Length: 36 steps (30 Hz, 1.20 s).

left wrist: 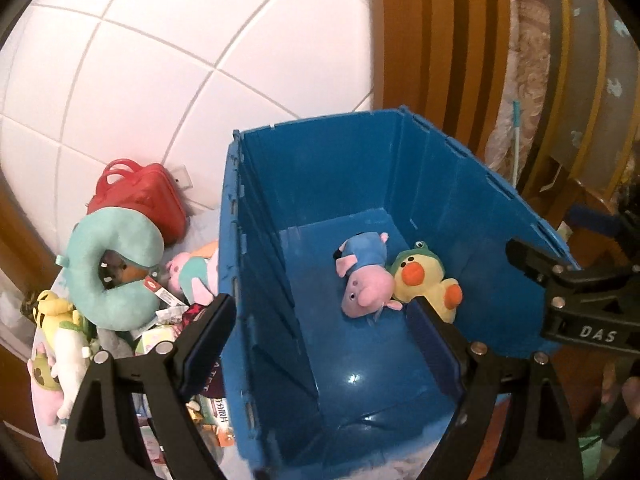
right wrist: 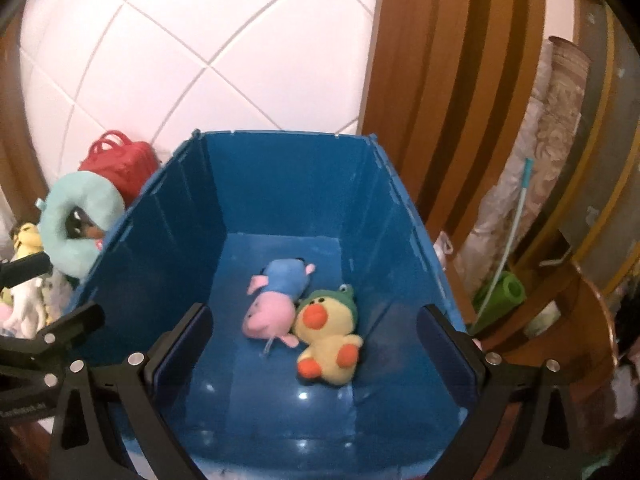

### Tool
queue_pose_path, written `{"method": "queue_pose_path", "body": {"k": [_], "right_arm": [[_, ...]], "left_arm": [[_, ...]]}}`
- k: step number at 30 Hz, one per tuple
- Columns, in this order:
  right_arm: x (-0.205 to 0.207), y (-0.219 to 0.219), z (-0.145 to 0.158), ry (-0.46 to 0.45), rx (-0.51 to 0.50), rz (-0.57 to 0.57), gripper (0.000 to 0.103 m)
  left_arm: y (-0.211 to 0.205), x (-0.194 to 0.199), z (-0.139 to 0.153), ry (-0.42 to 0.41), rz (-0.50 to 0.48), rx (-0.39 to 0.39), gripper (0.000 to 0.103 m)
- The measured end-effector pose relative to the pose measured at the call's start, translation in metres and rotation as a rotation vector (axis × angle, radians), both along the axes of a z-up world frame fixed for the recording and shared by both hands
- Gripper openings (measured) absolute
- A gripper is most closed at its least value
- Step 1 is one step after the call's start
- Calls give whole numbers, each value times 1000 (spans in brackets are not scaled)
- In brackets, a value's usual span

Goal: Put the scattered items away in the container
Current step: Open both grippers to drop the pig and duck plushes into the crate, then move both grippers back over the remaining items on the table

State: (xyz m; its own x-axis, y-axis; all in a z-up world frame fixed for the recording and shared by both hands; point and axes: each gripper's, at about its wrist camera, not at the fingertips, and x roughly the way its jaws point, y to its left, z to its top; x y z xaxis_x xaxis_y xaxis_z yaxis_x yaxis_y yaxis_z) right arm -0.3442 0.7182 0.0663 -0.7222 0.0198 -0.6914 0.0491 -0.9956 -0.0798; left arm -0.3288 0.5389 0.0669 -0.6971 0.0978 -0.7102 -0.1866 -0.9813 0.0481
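Note:
A blue plastic crate (left wrist: 312, 184) (right wrist: 280, 184) stands open. On its floor lie a pink pig plush in a blue shirt (left wrist: 366, 276) (right wrist: 276, 300) and a yellow duck plush with a green hood (left wrist: 426, 280) (right wrist: 328, 332), side by side. My left gripper (left wrist: 320, 312) is open and empty above the crate's left wall. My right gripper (right wrist: 312, 320) is open and empty above the crate's near end; it also shows at the right edge of the left wrist view (left wrist: 576, 284). Scattered toys lie left of the crate: a teal neck pillow (left wrist: 108, 264) (right wrist: 76, 220) and a small pink and teal plush (left wrist: 192, 276).
A red case (left wrist: 144, 196) (right wrist: 120, 164) leans on the white tiled wall (left wrist: 180, 60). Yellow and white plush toys (left wrist: 60, 332) and small boxes (left wrist: 216, 416) lie in the pile. Wooden furniture (left wrist: 440, 40) and a green roll (right wrist: 504, 292) stand to the right.

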Motion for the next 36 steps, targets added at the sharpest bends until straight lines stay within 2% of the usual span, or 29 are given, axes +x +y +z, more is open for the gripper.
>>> {"method": "queue_pose_path", "body": {"k": [6, 12, 17, 23, 30, 36], "right_arm": [[34, -16, -19, -1, 0, -25, 103], [74, -52, -18, 14, -20, -41, 103], [104, -94, -19, 28, -37, -57, 103], [131, -157, -35, 11, -48, -31, 103], [144, -212, -46, -1, -68, 31, 103], [128, -246, -56, -14, -71, 123, 103]], "left_arm": [[-31, 37, 4, 36, -27, 41, 88], [-80, 72, -3, 56, -37, 31, 88], [-135, 99, -14, 63, -23, 29, 88], [-195, 125, -32, 56, 0, 31, 88], [-244, 135, -44, 35, 82, 72, 88], [-271, 128, -62, -9, 196, 62, 88]]}}
